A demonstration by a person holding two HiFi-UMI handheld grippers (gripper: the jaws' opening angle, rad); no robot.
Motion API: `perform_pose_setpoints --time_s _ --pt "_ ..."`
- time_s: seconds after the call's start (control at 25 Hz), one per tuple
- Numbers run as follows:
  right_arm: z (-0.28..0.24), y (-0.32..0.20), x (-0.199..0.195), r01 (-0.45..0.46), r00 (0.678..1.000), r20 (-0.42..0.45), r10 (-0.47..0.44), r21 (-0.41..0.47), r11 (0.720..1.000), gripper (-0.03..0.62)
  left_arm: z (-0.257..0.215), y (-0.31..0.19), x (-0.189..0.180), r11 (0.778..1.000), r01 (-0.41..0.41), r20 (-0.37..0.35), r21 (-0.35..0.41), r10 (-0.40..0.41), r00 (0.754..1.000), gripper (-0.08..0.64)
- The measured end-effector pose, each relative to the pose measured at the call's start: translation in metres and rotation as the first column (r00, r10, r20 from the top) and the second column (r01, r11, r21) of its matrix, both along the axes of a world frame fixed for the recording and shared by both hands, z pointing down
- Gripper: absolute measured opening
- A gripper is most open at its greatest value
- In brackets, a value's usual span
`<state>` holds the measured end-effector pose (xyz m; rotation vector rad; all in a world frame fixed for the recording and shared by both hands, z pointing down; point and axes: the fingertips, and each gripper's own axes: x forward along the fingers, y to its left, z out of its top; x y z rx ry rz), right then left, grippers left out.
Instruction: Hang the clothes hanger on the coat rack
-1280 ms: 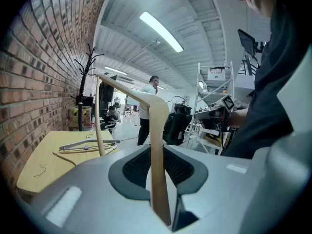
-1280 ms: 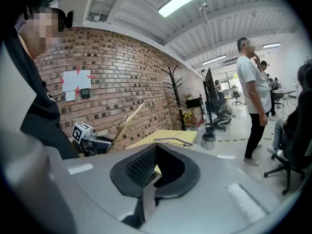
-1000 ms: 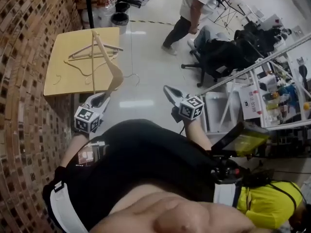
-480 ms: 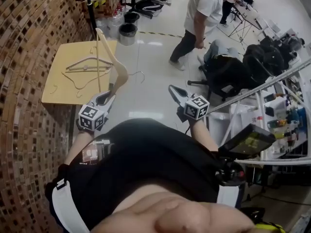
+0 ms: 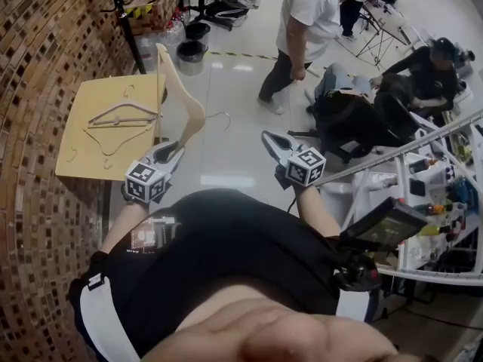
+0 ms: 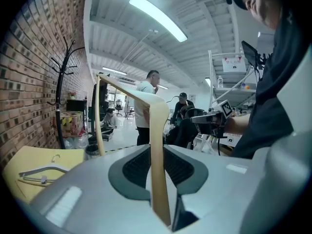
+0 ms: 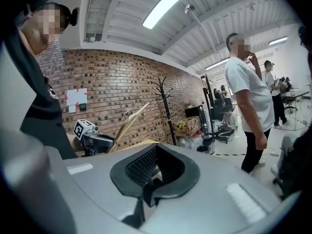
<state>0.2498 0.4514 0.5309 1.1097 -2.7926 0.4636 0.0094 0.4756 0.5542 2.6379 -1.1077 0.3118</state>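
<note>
A stiff, seemingly light wooden hanger (image 5: 183, 89) is pinched at one arm's end by the left gripper (image 5: 170, 154); the right gripper (image 5: 272, 142) is pressed together, empty.

You're in some kind of open lab or workshop space. There's a brick wall (image 5: 38, 89) with a coat rack (image 6: 61, 96) against it, a shiny pale floor (image 5: 234, 134) and strip lights (image 6: 158, 18) on a ribbed ceiling (image 6: 122, 38). You've also got cluttered metal racking (image 5: 411, 194), office chairs (image 5: 355, 123), other people (image 5: 306, 21) milling about and a plain wooden worktop (image 5: 83, 157).
</note>
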Motion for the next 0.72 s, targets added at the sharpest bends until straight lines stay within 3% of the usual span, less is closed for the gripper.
perform_pose_setpoints --time_s 0.32,0.72 --pt "0.000 -0.094 -0.021 -0.058 0.997 -0.047 0.059 0.026 0.998 0.014 0.012 -0.111 -0.012 0.996 -0.081 -0.032 0.031 0.082 0.996 0.078" --pt "-0.004 -0.220 -0.060 -0.124 0.992 -0.028 0.124 -0.003 0.992 0.014 0.005 -0.245 -0.045 0.980 -0.183 0.026 0.074 0.182 0.983 0.078"
